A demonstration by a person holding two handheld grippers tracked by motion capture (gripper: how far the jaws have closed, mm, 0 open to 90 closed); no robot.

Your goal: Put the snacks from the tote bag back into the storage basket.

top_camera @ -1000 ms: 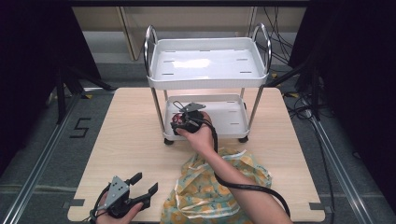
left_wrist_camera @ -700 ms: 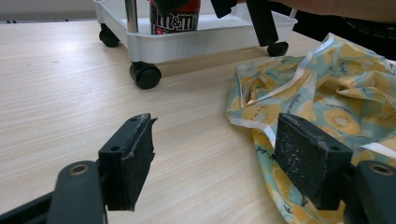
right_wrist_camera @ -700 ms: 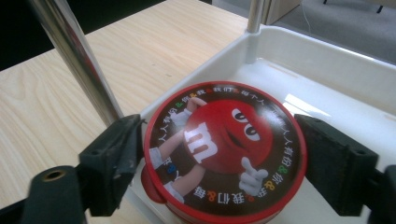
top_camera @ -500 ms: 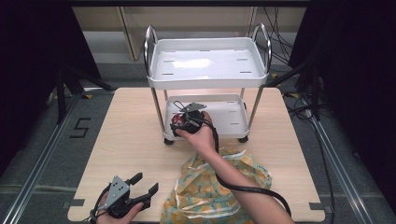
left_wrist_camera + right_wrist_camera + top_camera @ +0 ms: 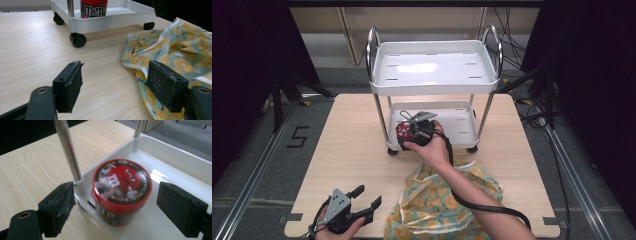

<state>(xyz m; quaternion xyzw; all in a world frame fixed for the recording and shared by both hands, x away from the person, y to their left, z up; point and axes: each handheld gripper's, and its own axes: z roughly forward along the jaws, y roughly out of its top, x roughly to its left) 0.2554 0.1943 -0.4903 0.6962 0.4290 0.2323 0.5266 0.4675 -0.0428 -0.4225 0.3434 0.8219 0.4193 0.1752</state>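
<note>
Tub [image 5: 121, 192] of M&M's sits in the cart's [image 5: 435, 75] lower tray, partly hidden under your right gripper [image 5: 116, 205], whose jaws stand apart around it without touching; your left gripper [image 5: 118, 82] rests spread by the patterned bag [image 5: 447, 205].

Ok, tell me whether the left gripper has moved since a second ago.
No. The left gripper sits at the same spot near the table's front edge, jaws open.

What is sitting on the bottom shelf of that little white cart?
A red-lidded M&M's tub stands on the white cart's lower tray, near a chrome post, between the open right gripper. The upper tray hides the lower tray's back part.
</note>
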